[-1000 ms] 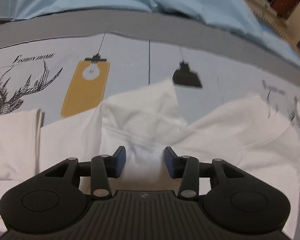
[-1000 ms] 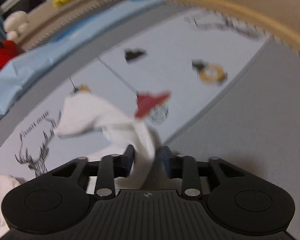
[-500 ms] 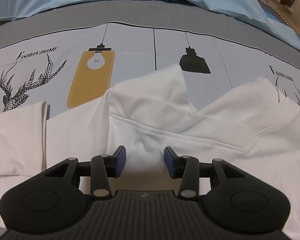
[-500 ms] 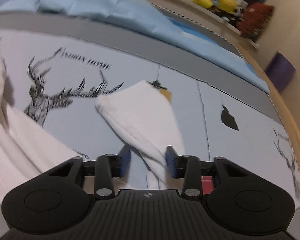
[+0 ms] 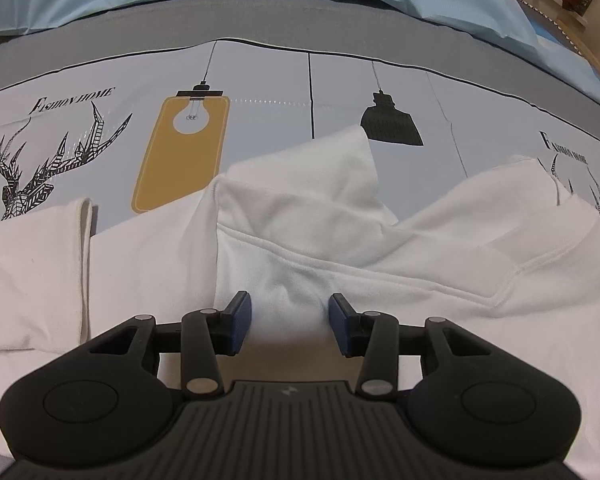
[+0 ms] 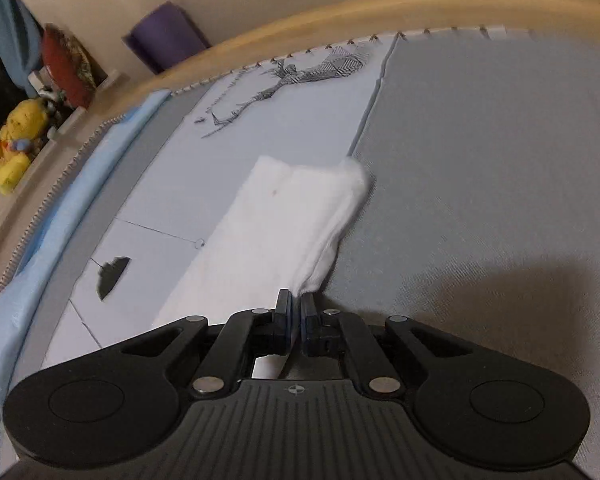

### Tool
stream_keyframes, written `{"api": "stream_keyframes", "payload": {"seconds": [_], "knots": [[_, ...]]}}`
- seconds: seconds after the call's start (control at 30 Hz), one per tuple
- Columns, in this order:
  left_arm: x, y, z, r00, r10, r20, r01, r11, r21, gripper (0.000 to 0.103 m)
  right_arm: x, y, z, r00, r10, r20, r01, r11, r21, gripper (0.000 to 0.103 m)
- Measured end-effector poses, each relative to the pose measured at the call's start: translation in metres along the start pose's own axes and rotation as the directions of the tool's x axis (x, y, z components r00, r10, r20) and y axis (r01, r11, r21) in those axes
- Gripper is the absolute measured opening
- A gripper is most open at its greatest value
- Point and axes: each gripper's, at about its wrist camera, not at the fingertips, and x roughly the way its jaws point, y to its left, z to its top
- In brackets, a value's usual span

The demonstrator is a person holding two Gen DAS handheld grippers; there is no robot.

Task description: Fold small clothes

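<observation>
White garment (image 5: 380, 264) flat on printed sheet (image 5: 260, 112); my left gripper (image 5: 288, 318) wide open, empty, over it. Right gripper (image 6: 297, 314) pinched tight on white sleeve (image 6: 284, 224).

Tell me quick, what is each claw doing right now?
Left gripper: open, holding nothing, over the white garment.
Right gripper: closed on the white sleeve.

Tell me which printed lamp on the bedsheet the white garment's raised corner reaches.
The black pendant lamp: the peak of the white garment ends right at its lower left edge. The yellow bulb lamp sits further left, touched only near its bottom corner.
</observation>
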Motion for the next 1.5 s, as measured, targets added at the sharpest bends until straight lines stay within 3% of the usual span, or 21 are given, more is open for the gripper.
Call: {"api": "stream_keyframes", "payload": {"seconds": [0.2, 0.4, 0.47, 0.53, 0.6, 0.67, 0.7, 0.77, 0.8, 0.87, 0.93, 0.97, 1.03, 1.13, 1.2, 1.23, 1.27, 1.33, 1.37, 1.4, 1.5], "knots": [[0.0, -0.004, -0.002, 0.997, -0.051, 0.057, 0.052, 0.999, -0.003, 0.047, -0.023, 0.01, 0.013, 0.99, 0.027, 0.138, -0.025, 1.0, -0.015, 0.003], [-0.003, -0.021, -0.005, 0.972, -0.223, 0.072, 0.222, 0.975, 0.025, 0.047, -0.019, -0.028, 0.02, 0.956, -0.248, 0.159, 0.235, 0.967, 0.094, 0.003], [-0.007, -0.022, -0.004, 0.965, -0.251, 0.071, 0.249, 0.968, 0.035, 0.047, -0.025, -0.026, 0.023, 0.911, -0.38, 0.16, 0.37, 0.925, 0.09, 0.009], [-0.013, -0.015, 0.0, 0.959, -0.265, 0.098, 0.265, 0.964, 0.011, 0.047, -0.04, -0.015, 0.024, 0.833, -0.516, 0.202, 0.513, 0.856, 0.071, 0.014], [-0.022, -0.002, 0.008, 0.948, -0.28, 0.149, 0.29, 0.956, -0.045, 0.047, -0.064, 0.0, 0.018, 0.784, -0.547, 0.294, 0.559, 0.827, 0.049, 0.021], [-0.028, 0.01, 0.015, 0.937, -0.288, 0.196, 0.309, 0.946, -0.092, 0.047, -0.081, 0.03, 0.01, 0.813, -0.451, 0.368, 0.496, 0.868, -0.032, 0.025], [-0.029, 0.015, 0.02, 0.933, -0.284, 0.222, 0.314, 0.943, -0.112, 0.047, -0.088, 0.049, 0.002, 0.861, -0.34, 0.378, 0.405, 0.909, -0.103, 0.025], [-0.027, 0.02, 0.027, 0.928, -0.277, 0.248, 0.316, 0.94, -0.133, 0.047, -0.086, 0.093, -0.021, 0.963, -0.042, 0.264, 0.124, 0.945, -0.302, 0.026], [-0.023, 0.02, 0.031, 0.928, -0.274, 0.253, 0.316, 0.938, -0.143, 0.047, -0.084, 0.113, -0.035, 0.982, 0.086, 0.17, -0.015, 0.925, -0.38, 0.025], [-0.014, 0.018, 0.037, 0.93, -0.264, 0.255, 0.31, 0.937, -0.162, 0.05, -0.081, 0.156, -0.076, 0.961, 0.276, -0.035, -0.255, 0.825, -0.504, 0.025], [-0.002, 0.016, 0.041, 0.942, -0.231, 0.242, 0.28, 0.94, -0.193, 0.074, -0.079, 0.19, -0.117, 0.902, 0.368, -0.226, -0.43, 0.717, -0.549, 0.028], [0.002, 0.017, 0.042, 0.949, -0.209, 0.236, 0.259, 0.943, -0.21, 0.077, -0.078, 0.203, -0.136, 0.871, 0.388, -0.303, -0.492, 0.676, -0.549, 0.031], [0.012, 0.015, 0.042, 0.955, -0.185, 0.232, 0.238, 0.945, -0.226, 0.079, -0.072, 0.224, -0.174, 0.816, 0.37, -0.444, -0.575, 0.6, -0.556, 0.054], [0.023, 0.02, 0.034, 0.962, -0.188, 0.196, 0.228, 0.953, -0.202, 0.079, -0.059, 0.24, -0.22, 0.774, 0.286, -0.565, -0.619, 0.531, -0.578, 0.067], [0.024, 0.017, 0.029, 0.96, -0.18, 0.216, 0.214, 0.966, -0.146, 0.07, -0.058, 0.239, -0.241, 0.79, 0.229, -0.569, -0.597, 0.501, -0.627, 0.07], [0.022, 0.014, 0.028, 0.956, -0.196, 0.219, 0.221, 0.971, -0.095, 0.03, -0.058, 0.239, -0.246, 0.809, 0.215, -0.547, -0.575, 0.482, -0.661, 0.057], [0.021, 0.011, 0.028, 0.954, -0.219, 0.206, 0.234, 0.971, -0.052, 0.014, -0.062, 0.238, -0.249, 0.824, 0.208, -0.527, -0.556, 0.474, -0.683, 0.046], [0.01, 0.008, 0.028, 0.954, -0.215, 0.207, 0.219, 0.976, 0.007, 0.007, -0.068, 0.237, -0.24, 0.823, 0.223, -0.522, -0.56, 0.466, -0.685, 0.016], [0.003, 0.008, 0.029, 0.953, -0.22, 0.208, 0.217, 0.976, 0.033, 0.007, -0.075, 0.235, -0.233, 0.817, 0.249, -0.521, -0.574, 0.439, -0.691, 0.016], [-0.008, 0.009, 0.028, 0.95, -0.227, 0.212, 0.219, 0.974, 0.064, 0.006, -0.082, 0.24, -0.233, 0.813, 0.276, -0.512, -0.582, 0.401, -0.708, 0.001], [-0.033, 0.01, 0.025, 0.952, -0.25, 0.174, 0.222, 0.961, 0.166, 0.004, -0.114, 0.232, -0.217, 0.76, 0.346, -0.55, -0.641, 0.256, -0.724, 0.0]]}}
